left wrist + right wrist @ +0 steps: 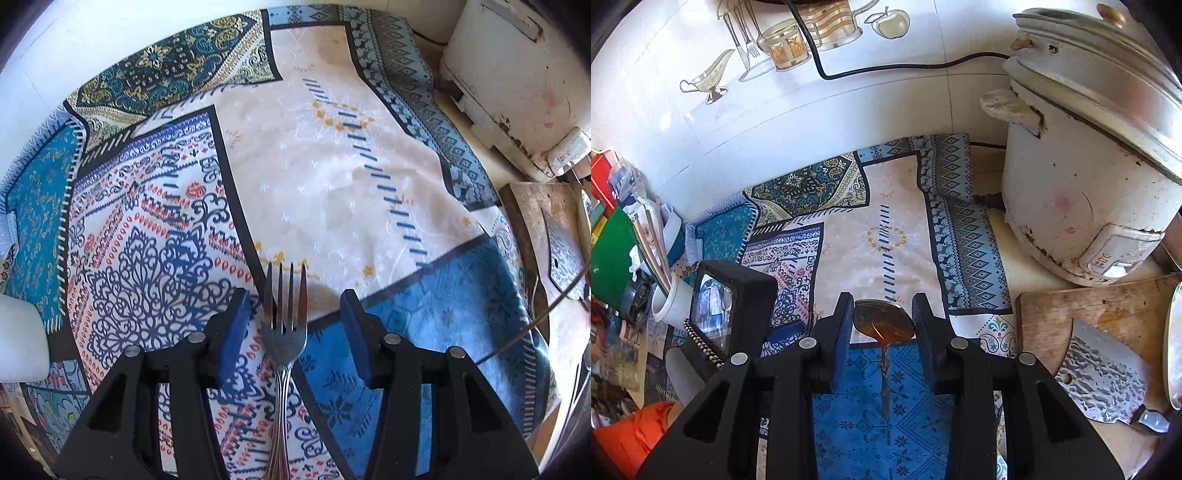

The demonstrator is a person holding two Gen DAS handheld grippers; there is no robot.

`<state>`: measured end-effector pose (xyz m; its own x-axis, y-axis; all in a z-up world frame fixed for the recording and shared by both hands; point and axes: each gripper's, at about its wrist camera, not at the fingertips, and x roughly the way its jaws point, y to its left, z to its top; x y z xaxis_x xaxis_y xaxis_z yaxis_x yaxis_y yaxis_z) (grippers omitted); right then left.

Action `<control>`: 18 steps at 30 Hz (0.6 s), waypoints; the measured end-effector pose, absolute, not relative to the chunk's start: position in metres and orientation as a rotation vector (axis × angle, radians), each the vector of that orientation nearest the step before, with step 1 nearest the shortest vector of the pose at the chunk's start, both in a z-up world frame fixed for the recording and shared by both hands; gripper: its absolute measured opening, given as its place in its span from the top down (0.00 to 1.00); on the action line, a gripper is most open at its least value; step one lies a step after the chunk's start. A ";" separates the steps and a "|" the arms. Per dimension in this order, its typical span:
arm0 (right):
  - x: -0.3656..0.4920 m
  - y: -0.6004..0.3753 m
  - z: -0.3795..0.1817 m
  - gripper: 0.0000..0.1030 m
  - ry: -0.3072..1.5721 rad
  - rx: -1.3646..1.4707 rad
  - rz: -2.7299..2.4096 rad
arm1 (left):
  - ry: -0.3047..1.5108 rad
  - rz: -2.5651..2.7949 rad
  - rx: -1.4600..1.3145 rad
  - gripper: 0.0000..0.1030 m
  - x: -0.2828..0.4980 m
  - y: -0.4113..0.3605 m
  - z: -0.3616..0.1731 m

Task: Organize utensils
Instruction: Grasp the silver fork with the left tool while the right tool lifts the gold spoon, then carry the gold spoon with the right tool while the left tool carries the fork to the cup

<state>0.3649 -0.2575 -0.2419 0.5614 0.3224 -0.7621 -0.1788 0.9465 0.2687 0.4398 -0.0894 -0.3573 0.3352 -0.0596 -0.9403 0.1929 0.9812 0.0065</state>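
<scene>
While a fork (pixel 284 332) sits loose between the left gripper's (pixel 293 325) half-open fingers, the right gripper's (pixel 882 325) fingers flank a spoon (pixel 882 325); grip unclear.

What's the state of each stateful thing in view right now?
left gripper: jaws apart, blue pads clear of the fork on both sides.
fork: between the left jaws, tines pointing away; whether it is held lower down is hidden.
right gripper: shut on the spoon.
spoon: bowl wedged between the pads.
rice cooker: lid on.
cleaver: flat on the cutting board.
</scene>
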 end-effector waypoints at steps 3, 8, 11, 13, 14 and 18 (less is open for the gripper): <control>0.364 -0.258 -0.242 0.71 0.925 0.174 0.297 | 1.196 -0.187 0.170 0.65 0.440 -0.094 -0.358; 0.364 -0.255 -0.242 0.71 0.925 0.177 0.298 | 1.193 -0.208 0.179 0.78 0.449 -0.101 -0.358; 0.364 -0.251 -0.241 0.71 0.923 0.179 0.303 | 1.187 -0.202 0.189 0.79 0.444 -0.098 -0.356; 0.362 -0.246 -0.238 0.71 0.918 0.176 0.308 | 1.188 -0.198 0.173 0.79 0.442 -0.095 -0.355; 0.361 -0.245 -0.237 0.71 0.915 0.176 0.310 | 1.184 -0.193 0.168 0.79 0.440 -0.092 -0.353; 0.356 -0.238 -0.231 0.71 0.901 0.172 0.318 | 1.157 -0.181 0.135 0.79 0.435 -0.077 -0.337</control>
